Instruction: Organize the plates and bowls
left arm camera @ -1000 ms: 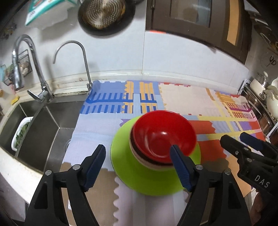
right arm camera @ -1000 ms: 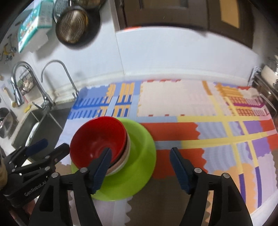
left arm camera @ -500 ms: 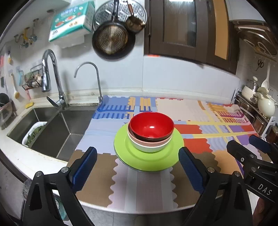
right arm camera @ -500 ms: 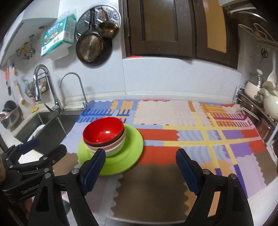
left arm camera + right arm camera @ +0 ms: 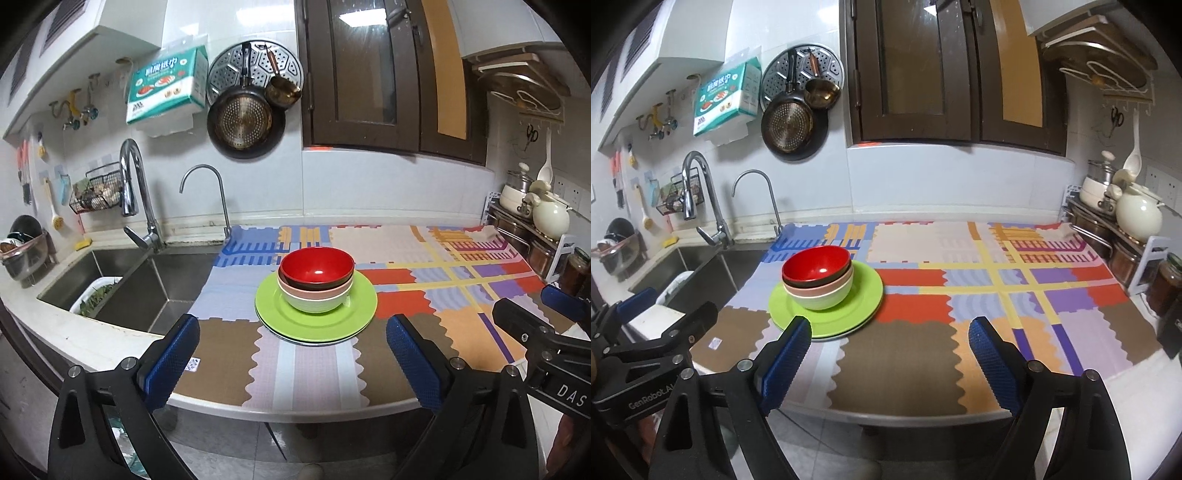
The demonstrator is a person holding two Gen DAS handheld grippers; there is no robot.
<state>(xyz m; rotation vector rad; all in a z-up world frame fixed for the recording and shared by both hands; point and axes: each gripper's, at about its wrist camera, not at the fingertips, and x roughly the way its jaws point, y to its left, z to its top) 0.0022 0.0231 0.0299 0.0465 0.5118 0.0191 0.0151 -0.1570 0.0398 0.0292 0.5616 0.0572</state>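
at the far left the steel sink (image 5: 122,280) sits beside a countertop covered by a patchwork mat (image 5: 424,280), and on the mat's left half we find the task's things already gathered: a red bowl (image 5: 316,264) nested on top of a dark bowl (image 5: 314,285), a pink bowl (image 5: 314,293) and a pale green bowl (image 5: 314,304), the whole nest standing upright on a green plate (image 5: 314,317) with the rim of another plate just showing beneath it. our left gripper (image 5: 291,354) hangs off the counter's front edge, jaws spread wide and holding nothing, the stack centred between its blue pads (image 5: 170,363) but well beyond them. to the right, our right gripper (image 5: 886,358) is likewise wide open and empty, near the counter's front edge and pointed at bare mat, with the plates near its left pad. further right a rack of pots (image 5: 532,218) lines the wall. we judge the stacking done, or close to it, so the step in hand reads as pulling clear; to do it well we keep both sets of jaws open, draw straight back and level rather than sweeping sideways, and leave the plate rim untouched so the nested bowls do not shift. if another piece still needs adding, we come in low from the front, pads either side of it.
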